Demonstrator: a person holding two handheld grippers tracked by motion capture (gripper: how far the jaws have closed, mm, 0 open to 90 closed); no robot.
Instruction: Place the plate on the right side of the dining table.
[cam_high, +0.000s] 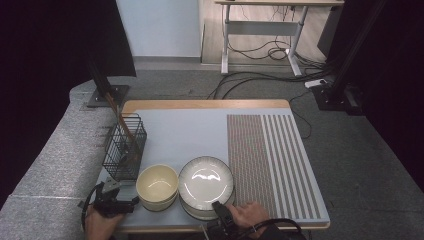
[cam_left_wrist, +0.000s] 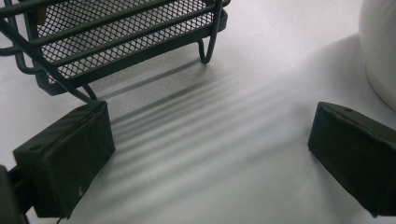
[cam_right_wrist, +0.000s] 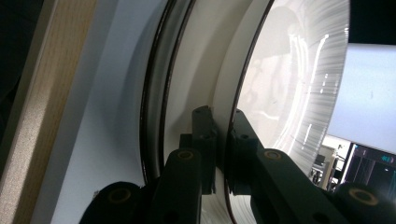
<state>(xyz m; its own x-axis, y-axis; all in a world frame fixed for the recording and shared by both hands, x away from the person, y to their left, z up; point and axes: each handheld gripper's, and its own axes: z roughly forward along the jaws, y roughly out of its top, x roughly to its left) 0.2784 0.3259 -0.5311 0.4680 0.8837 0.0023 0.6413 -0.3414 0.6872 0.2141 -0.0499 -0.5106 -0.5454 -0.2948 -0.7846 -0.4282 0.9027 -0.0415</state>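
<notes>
The left gripper is resting low on the table, jaws spread wide and empty, a wire basket just ahead and a cream bowl beside it. The right gripper is clamping the top plate's near rim, lower plates stacked directly beneath.

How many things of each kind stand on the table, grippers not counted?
Plates: 2, stacked, as the right gripper view shows
Bowls: 2, stacked
Wire basket: 1
Striped mat: 1
Total: 6
</notes>
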